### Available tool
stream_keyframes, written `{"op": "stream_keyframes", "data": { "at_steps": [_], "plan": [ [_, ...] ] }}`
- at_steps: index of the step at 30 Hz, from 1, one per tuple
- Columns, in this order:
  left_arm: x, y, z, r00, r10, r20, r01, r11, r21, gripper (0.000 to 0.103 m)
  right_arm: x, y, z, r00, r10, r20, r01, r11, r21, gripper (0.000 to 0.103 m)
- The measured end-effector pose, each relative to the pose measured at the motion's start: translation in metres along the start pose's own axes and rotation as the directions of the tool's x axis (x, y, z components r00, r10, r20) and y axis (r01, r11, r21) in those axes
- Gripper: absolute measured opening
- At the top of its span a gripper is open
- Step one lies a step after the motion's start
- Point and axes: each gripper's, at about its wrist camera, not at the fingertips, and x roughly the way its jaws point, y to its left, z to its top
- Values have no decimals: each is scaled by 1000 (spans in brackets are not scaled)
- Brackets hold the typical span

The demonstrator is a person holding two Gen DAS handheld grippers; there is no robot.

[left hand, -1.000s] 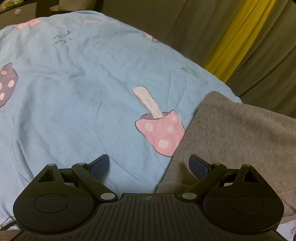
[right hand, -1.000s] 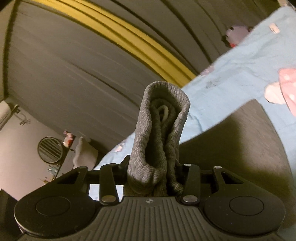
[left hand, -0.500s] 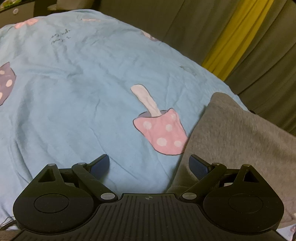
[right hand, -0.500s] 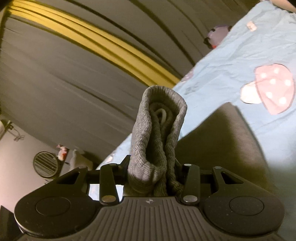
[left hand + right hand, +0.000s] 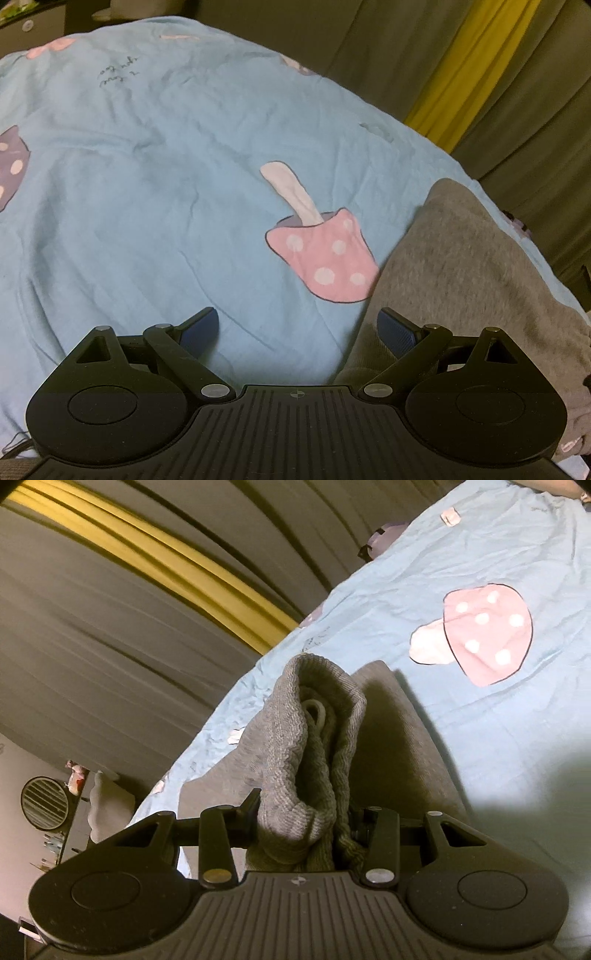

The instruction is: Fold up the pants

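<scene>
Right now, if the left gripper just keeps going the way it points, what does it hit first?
Most likely the blue bedsheet: the open left gripper holds nothing and aims down at bare sheet beside the grey pants. Its right-hand finger overlaps the pants' edge, so that could brush first; depth is unclear.

Left claw (image 5: 297, 326) over bedsheet (image 5: 155, 192), pants (image 5: 465, 273) under its right finger and stretching ahead-right. Mushroom print (image 5: 325, 254) ahead of claw, touching pants' left edge. Curtain (image 5: 480, 74) beyond bed, ahead-right.

Right claw (image 5: 304, 812): bunched ribbed pants edge (image 5: 314, 738) between its fingers, rising ahead of it. Rest of pants flat on bedsheet beyond and right of bunch. Mushroom print ahead-right, apart from pants. Curtain ahead-left; round fan (image 5: 46, 803) far left.
</scene>
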Motion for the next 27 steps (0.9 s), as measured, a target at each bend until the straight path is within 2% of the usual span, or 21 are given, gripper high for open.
{"op": "stream_keyframes", "data": {
  "at_steps": [24, 25, 26, 27],
  "plan": [
    [5, -2, -1, 1000, 19, -21, -18, 1000, 23, 96, -5, -1, -6, 997, -80, 23, 82, 993, -86, 42],
    [5, -2, -1, 999, 17, -27, -16, 1000, 27, 96, -4, -2, -6, 996, -91, 18, 92, 991, -96, 44],
    [6, -3, -1, 999, 15, -36, -14, 999, 32, 96, -2, -2, -7, 992, -122, 19, 123, 985, -123, 54],
    [7, -4, -1, 999, 13, -44, -11, 999, 37, 96, -1, -1, -8, 984, -174, 35, 178, 972, -157, 68]
  ]
}}
